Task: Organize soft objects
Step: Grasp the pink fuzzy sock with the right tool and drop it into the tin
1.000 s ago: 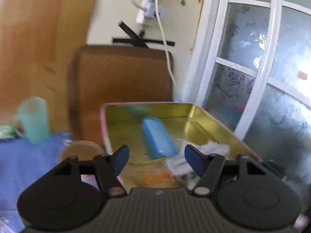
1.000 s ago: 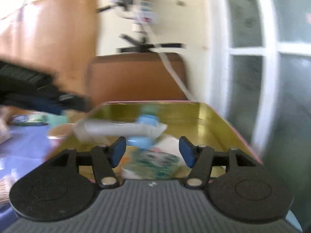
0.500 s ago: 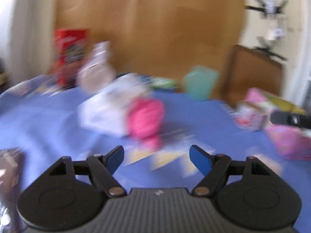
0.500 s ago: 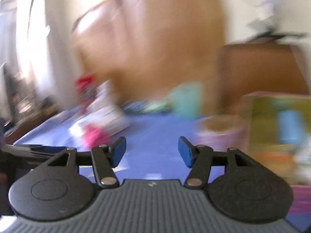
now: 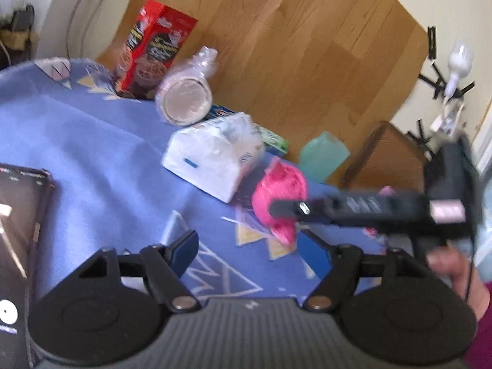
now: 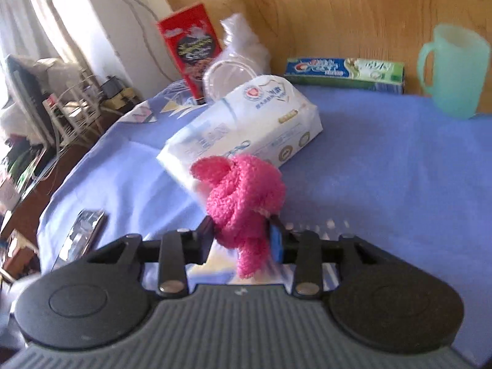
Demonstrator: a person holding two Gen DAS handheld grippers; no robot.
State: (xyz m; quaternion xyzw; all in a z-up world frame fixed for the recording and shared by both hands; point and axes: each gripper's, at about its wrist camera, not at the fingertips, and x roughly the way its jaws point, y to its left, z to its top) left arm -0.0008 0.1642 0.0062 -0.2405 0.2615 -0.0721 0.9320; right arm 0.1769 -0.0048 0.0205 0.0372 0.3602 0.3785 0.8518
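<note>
A pink fluffy cloth (image 6: 243, 193) lies bunched on the blue tablecloth (image 6: 384, 169), against a white soft tissue pack (image 6: 246, 123). My right gripper (image 6: 241, 238) has its jaws closing, with the cloth's lower end between them and both pads touching it. In the left wrist view the right gripper (image 5: 284, 207) reaches in from the right onto the pink cloth (image 5: 279, 184), beside the tissue pack (image 5: 212, 160). My left gripper (image 5: 249, 250) hovers over the tablecloth just in front of the cloth, jaws wide and closing slightly, with nothing between them.
A red snack box (image 5: 153, 49) and a wrapped stack of cups (image 5: 184, 98) stand behind the tissue pack. A toothpaste box (image 6: 344, 72) and a green mug (image 6: 452, 67) sit by the wooden panel. A phone (image 5: 18, 246) lies at left. A hand (image 5: 452, 264) holds the right gripper.
Both views swung away from the golden tin to the left part of the table. The right gripper's jaws narrowed from wide to closed around the pink cloth.
</note>
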